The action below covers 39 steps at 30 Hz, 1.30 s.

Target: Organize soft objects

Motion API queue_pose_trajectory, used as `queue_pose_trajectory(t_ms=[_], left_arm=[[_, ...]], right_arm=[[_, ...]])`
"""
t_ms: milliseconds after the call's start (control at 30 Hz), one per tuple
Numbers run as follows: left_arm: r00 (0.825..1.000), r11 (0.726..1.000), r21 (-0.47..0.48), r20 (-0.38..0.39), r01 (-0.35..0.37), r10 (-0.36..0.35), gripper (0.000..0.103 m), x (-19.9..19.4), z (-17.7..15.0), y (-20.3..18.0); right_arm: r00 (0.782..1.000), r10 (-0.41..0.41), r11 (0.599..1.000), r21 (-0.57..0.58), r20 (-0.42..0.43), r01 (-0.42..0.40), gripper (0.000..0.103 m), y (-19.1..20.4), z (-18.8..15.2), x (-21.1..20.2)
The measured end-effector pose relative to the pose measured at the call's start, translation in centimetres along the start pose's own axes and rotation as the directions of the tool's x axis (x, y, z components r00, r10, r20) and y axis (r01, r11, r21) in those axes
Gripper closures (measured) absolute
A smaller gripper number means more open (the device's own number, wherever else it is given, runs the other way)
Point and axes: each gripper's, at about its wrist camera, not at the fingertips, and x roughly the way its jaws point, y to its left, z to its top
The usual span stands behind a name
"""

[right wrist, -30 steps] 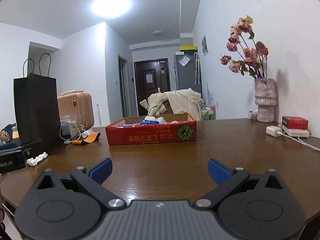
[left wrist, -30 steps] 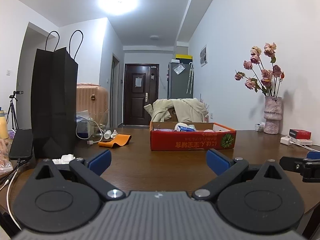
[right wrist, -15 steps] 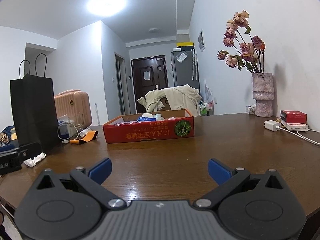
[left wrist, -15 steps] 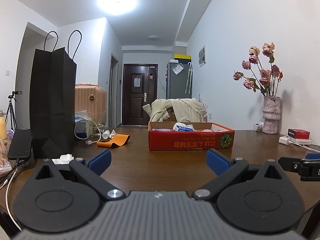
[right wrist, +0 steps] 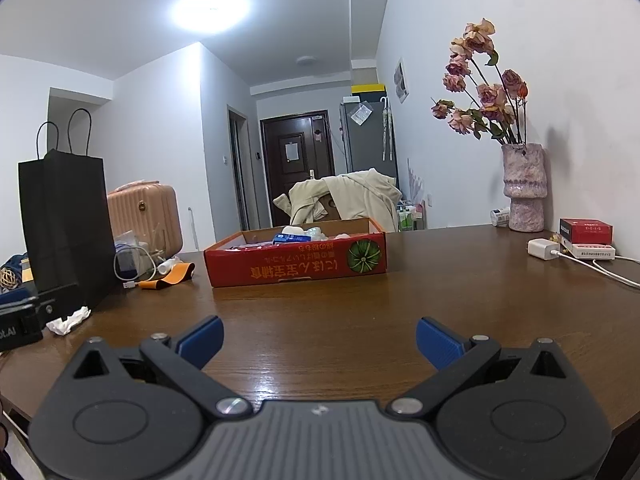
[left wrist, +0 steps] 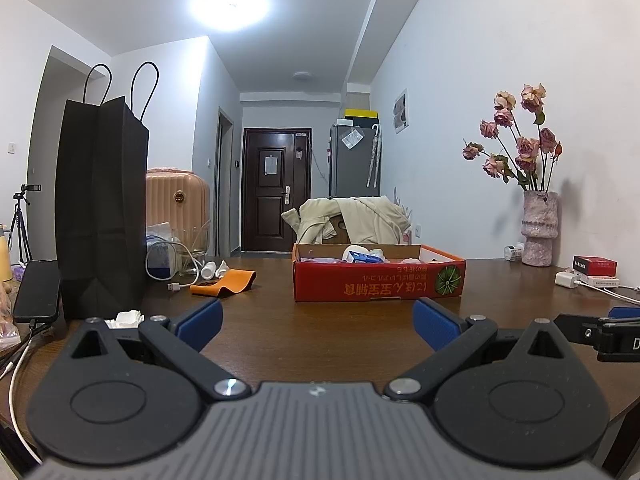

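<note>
Approach step: the left gripper (left wrist: 316, 326) and right gripper (right wrist: 319, 340), both spread and empty, face the red box (right wrist: 296, 258); next, one probably advances toward it.

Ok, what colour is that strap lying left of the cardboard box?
Orange strap, flat on the table; the left wrist view shows it best.

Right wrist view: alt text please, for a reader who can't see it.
The open, empty right gripper hovers over a brown table, facing a red box of small items. A black bag stands left; a vase of flowers stands right.
</note>
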Motion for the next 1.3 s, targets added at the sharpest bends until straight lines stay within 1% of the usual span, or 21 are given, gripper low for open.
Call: queue_pose_trajectory(t_ms=[567, 1300], left_arm=[[1.0, 1.0, 0.005, 0.001, 0.005, -0.005, 0.0, 0.0, -0.05, -0.06], [1.0, 1.0, 0.006, -0.003, 0.011, -0.011, 0.0, 0.18, 0.1, -0.09]], right_arm=[[1.0, -0.015, 1.0, 0.009, 0.001, 0.015, 0.0, -0.18, -0.01, -0.01], [1.0, -0.011, 1.0, 0.01, -0.001, 0.011, 0.0, -0.12, -0.04, -0.05]])
